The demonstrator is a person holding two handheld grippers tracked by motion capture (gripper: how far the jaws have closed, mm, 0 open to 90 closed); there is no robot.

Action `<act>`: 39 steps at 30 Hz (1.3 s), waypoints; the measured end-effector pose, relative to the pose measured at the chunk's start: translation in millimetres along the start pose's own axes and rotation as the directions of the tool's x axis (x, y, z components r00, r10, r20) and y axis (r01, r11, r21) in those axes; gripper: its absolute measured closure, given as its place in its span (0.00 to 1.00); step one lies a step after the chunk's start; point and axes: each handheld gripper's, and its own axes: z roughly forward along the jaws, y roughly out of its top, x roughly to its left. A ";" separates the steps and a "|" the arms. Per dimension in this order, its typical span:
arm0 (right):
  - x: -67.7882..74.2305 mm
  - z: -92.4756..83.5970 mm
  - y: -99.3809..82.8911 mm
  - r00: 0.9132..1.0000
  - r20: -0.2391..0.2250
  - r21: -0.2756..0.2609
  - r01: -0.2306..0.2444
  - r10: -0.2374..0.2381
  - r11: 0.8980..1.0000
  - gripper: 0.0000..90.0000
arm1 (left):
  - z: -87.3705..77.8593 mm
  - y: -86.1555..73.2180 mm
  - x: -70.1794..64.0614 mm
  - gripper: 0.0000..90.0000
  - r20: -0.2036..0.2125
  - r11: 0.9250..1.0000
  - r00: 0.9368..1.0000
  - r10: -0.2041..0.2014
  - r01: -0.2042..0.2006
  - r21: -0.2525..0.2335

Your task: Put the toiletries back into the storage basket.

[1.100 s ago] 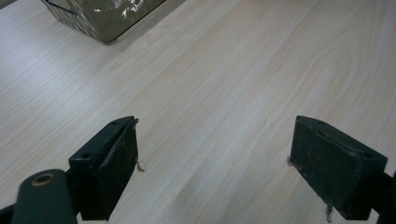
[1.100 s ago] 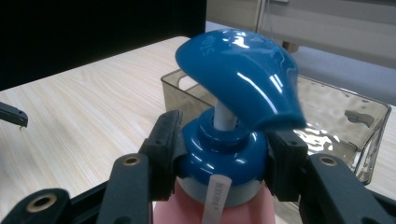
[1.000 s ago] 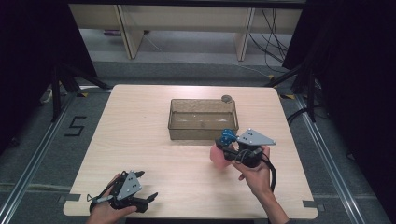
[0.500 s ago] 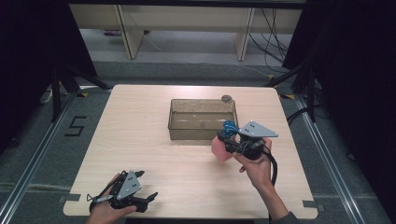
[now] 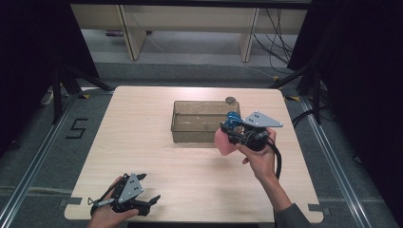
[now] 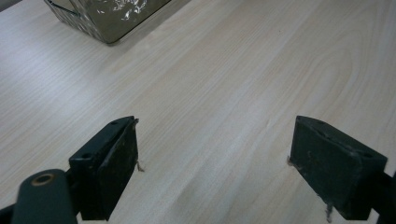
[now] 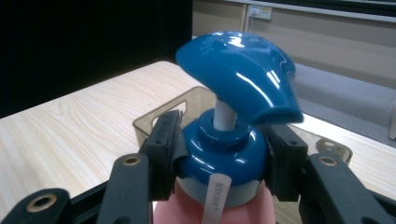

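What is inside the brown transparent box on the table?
The box looks empty: only its shiny bottom shows. The pink pump bottle, clamped by the right gripper, covers its near right corner.

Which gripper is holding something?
The right gripper: it is shut around the blue collar of a pink pump bottle. The left gripper is open over bare table.

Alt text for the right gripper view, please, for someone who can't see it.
The right tool clamps the blue collar of a pink pump bottle, one black jaw on each side, with the blue pump head above. Behind it are a clear brown bin and the light wooden table.
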 end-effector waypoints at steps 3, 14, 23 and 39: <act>-3.8 2.4 4.2 1.000 -0.005 0.005 -0.007 0.007 1.000 0.59 | -0.3 0.3 -0.7 0.17 -0.002 1.000 1.000 -0.006 0.006 -0.011; -11.1 7.1 18.3 1.000 0.006 0.001 -0.009 0.009 1.000 0.59 | -0.7 0.6 0.7 0.17 0.000 1.000 1.000 0.018 -0.018 0.015; -19.9 18.1 28.6 1.000 0.017 0.001 -0.007 0.007 1.000 0.59 | -0.9 1.0 1.0 0.17 -0.006 1.000 1.000 0.020 -0.019 0.014; -38.3 41.5 33.6 0.994 0.080 0.010 -0.070 0.069 0.998 0.59 | 0.2 0.3 0.1 0.17 0.003 1.000 1.000 0.001 -0.001 -0.001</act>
